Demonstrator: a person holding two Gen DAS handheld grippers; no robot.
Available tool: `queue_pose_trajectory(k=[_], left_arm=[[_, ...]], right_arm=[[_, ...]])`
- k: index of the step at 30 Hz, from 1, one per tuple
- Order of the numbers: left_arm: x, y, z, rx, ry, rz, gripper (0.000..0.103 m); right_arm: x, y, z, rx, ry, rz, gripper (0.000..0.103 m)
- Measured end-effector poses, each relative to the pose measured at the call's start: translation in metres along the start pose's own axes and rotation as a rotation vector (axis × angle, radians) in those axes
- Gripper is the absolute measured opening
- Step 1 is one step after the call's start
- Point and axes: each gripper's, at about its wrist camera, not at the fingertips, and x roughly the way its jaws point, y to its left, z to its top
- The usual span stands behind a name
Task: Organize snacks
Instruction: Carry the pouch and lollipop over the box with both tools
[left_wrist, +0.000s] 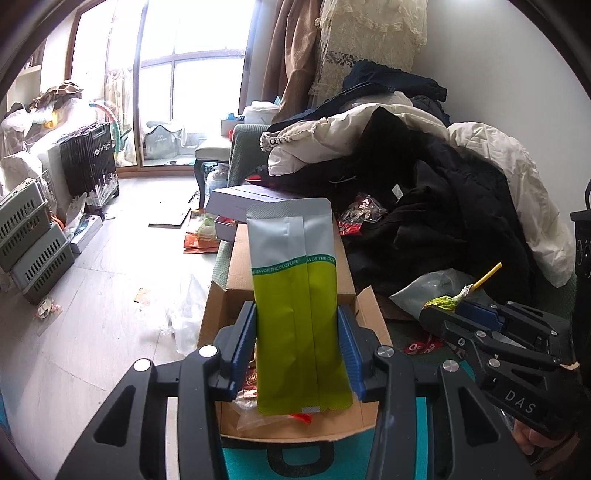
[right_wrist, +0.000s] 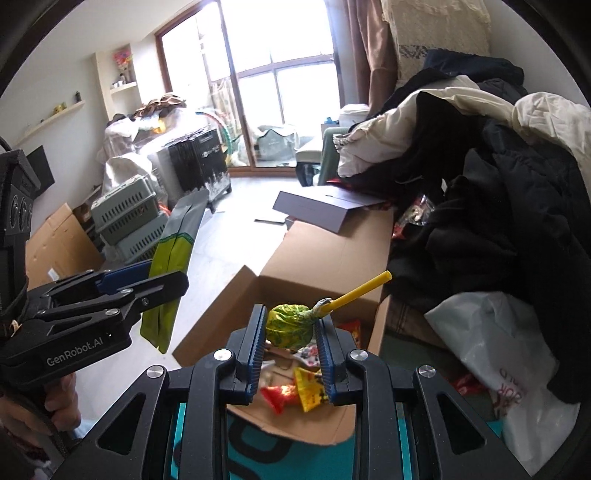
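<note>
Left tongs clench a green-and-silver pouch upright over the open cardboard box, where loose snack packets lie near its front edge. Right tongs grip a green-wrapped lollipop, yellow stick tilted, above that box.

A pouch is held upright over an open cardboard box, in which small snack packets lie. A lollipop is held to the pouch's right, above the box. Heaped clothes lie right of the box.
</note>
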Motion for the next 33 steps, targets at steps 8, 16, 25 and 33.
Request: queue_pose_trajectory(k=[8,16,25,33], left_arm=[[0.068,0.012,-0.008,0.012,0.094,0.025,0.042],[0.131,0.021,-0.026,0.021,0.198,0.039,0.042],[0.176,0.032,-0.051,0.025,0.319,0.065,0.042],[0.192,0.040,-0.068,0.010,0.400,0.084,0.042]], right_arm=[[0.066,-0.019,0.000,0.010,0.070,-0.019,0.026],[0.123,-0.034,-0.013,0.034,0.162,-0.032,0.026],[0.170,-0.035,-0.039,0.051,0.279,-0.027,0.026],[0.194,-0.031,-0.057,0.039,0.380,-0.032,0.026]])
